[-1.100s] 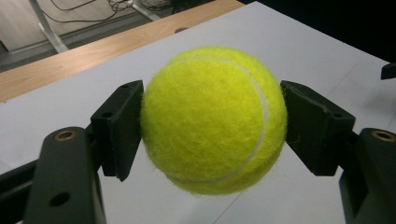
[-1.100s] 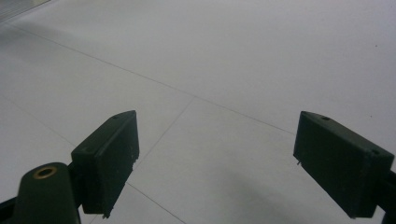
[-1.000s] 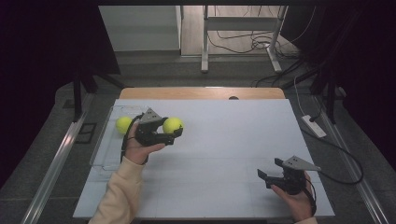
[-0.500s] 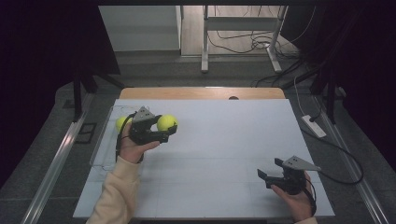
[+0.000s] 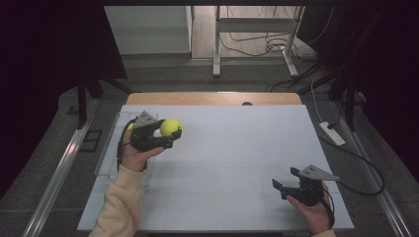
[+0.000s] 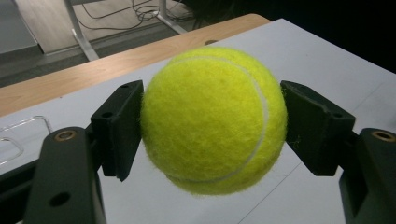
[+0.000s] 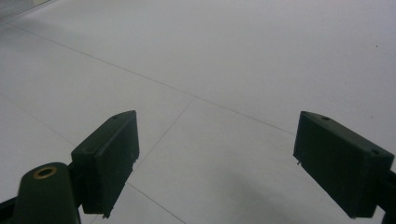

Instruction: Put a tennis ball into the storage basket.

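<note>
One yellow tennis ball (image 6: pixel 214 120) sits squeezed between the two black jaws of the left gripper (image 6: pixel 212 126), whose pads press on its fuzzy sides from left and right, so the ball hangs clear of the white table top (image 5: pixel 237 148) with its pale seam curving down the side that faces the camera. From the high view the same ball (image 5: pixel 170 127) shows at the front of the left gripper (image 5: pixel 165 136), raised above the left part of the table, with the person's left hand (image 5: pixel 133 153) wrapped around the gripper body and a cream sleeve (image 5: pixel 118 202) running down to the bottom edge. Just behind the hand lies a clear plastic tray (image 5: pixel 106 158) along the table's left edge, and a sliver of yellow shows behind the gripper at the tray end; what it is cannot be told from here. Well apart, at the near right corner of the table, the right gripper (image 5: pixel 279 186) rests low in the person's right hand (image 5: pixel 311 210), its cable looping off to the right. Its own view shows the right gripper (image 7: pixel 215 154) with both jaws standing wide apart and nothing between them, just bare white table surface crossed by thin seams. Beyond the table's far wooden edge (image 5: pixel 212 98) lie a grey floor, metal frame legs and loose cables.
</note>
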A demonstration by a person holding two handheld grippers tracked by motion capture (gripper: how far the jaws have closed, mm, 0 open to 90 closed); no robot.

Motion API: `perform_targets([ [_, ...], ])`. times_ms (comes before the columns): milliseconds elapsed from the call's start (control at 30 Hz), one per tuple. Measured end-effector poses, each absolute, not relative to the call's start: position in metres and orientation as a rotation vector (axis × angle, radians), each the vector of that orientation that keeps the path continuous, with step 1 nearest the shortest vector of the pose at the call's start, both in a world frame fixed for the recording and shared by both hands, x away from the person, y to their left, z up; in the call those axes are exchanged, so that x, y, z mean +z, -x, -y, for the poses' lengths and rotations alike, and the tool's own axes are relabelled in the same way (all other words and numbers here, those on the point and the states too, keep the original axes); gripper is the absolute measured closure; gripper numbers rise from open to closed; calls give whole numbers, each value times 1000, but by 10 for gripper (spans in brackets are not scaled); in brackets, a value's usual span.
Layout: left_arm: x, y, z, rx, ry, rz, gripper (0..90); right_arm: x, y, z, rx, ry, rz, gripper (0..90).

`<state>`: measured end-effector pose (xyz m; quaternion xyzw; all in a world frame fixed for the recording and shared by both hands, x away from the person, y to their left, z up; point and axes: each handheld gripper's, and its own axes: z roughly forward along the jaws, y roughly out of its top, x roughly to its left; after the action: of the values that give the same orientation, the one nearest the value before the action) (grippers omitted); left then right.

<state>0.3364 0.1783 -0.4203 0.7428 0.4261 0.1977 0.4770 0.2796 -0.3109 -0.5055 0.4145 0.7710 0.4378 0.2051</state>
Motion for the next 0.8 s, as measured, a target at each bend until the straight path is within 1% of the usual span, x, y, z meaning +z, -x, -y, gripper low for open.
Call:
perform_targets([
  [800, -419, -336, -200, 529, -1767, -1107, 270, -505, -280, 311, 1220, -1155, -2150, 141],
])
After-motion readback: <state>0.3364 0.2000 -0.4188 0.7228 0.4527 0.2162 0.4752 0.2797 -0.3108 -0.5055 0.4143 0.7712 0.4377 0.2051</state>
